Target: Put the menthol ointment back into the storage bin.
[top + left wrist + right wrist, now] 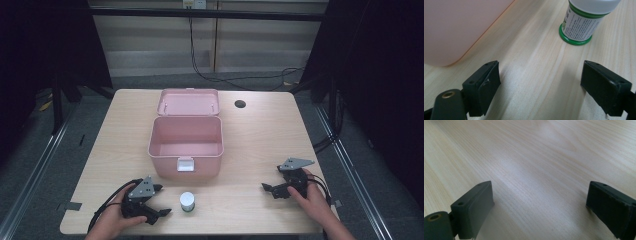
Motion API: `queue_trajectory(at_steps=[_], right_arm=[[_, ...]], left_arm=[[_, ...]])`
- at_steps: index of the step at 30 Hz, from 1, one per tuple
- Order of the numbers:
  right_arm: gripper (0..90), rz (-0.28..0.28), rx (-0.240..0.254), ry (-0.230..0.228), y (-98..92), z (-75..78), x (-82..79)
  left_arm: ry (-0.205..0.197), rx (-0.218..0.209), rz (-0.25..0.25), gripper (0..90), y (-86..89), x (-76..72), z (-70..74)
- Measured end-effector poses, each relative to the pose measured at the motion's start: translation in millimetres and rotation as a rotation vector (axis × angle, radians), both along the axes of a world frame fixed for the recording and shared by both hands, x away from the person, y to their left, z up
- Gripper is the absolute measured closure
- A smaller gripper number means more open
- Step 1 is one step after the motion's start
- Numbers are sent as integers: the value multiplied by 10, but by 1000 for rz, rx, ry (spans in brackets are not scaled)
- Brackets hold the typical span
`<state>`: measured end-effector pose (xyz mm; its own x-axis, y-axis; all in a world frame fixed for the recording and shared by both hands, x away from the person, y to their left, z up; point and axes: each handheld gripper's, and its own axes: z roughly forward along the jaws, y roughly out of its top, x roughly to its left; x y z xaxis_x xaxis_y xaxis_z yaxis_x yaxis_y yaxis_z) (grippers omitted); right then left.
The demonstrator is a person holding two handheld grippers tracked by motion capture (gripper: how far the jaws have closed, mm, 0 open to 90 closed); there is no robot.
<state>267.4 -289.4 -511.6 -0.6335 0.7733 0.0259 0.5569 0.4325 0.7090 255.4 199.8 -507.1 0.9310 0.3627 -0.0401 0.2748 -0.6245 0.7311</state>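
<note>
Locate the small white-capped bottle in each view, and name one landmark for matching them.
High view: bottle near the front edge, before the pink box.
Left gripper view: bottle top right, beyond the open jaws.
Right gripper view: not in it.
Shared landmark: pink box.

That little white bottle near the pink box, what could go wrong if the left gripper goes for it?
The bottle stands upright and narrow, so a finger of the open left gripper might knock it over. It could then roll toward the table edge. The box is close, so a wide swing may bump it.
</note>
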Motion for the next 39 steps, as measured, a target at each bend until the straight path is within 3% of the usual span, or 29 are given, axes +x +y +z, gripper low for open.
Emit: queue_trajectory(at_steps=[3,7,10,11,12,13,18,21,29,39], right_arm=[[68,1,0,-1,0,0,0],[68,0,0,0,0,0,0],[68,1,0,-1,0,0,1],[68,1,0,-1,0,0,1],[68,1,0,-1,0,0,1],[68,0,0,0,0,0,1],[68,1,0,0,0,0,1],[68,0,0,0,0,0,0],[68,0,0,0,0,0,0],[68,0,0,0,0,0,0]], left_arm=[[0,3,1,151,-4,1,3],[36,100,22,159,-64,-10,93],[73,190,11,190,-112,-18,177],[72,222,2,202,-128,-22,207],[72,222,2,206,-128,-22,207],[77,267,4,207,-163,-24,266],[128,313,-18,237,-267,-14,388],[178,370,-33,245,-385,21,476],[206,437,-99,246,-615,64,585],[220,480,-127,256,-800,117,643]])
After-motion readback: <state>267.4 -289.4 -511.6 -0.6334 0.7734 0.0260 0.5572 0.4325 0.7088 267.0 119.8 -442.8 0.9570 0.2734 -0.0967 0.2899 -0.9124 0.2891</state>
